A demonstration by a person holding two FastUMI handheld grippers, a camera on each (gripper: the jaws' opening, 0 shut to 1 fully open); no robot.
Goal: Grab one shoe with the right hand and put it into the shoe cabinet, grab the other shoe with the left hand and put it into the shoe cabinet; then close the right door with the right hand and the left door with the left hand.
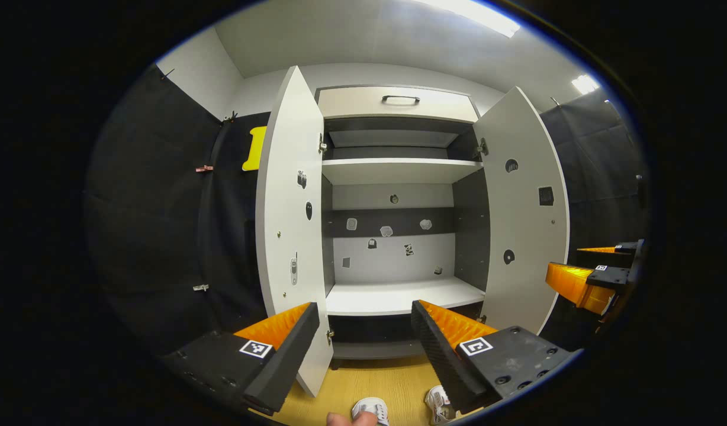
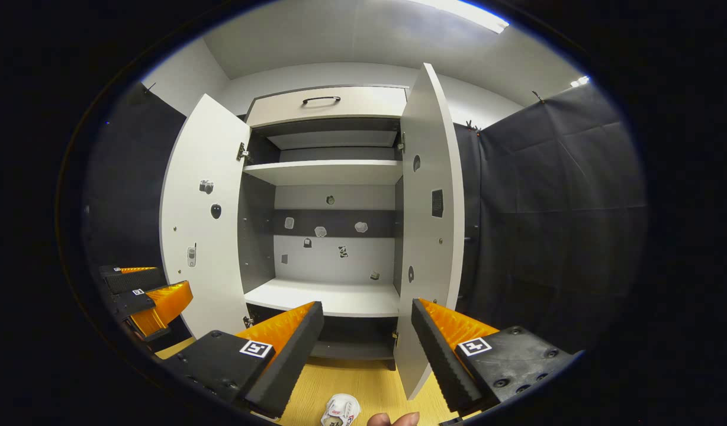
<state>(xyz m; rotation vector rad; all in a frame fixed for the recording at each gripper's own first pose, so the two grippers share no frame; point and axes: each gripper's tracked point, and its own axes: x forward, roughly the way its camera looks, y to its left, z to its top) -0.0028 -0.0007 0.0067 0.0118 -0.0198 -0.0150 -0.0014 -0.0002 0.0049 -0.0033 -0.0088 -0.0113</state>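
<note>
Opening step: both shoes (image 1: 372,408) lie on the floor (image 1: 399,384) before the open shoe cabinet (image 1: 399,296). Left tool (image 1: 363,337) and right tool (image 2: 366,337) gape wide, empty. Next, judged: lower the right tool onto one shoe.

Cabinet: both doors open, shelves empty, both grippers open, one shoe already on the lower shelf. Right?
Not quite. The lower shelf is bare in the left gripper view; both shoes sit on the floor in front of the cabinet. The rest holds: left door and right door open, left gripper and right gripper open.
</note>
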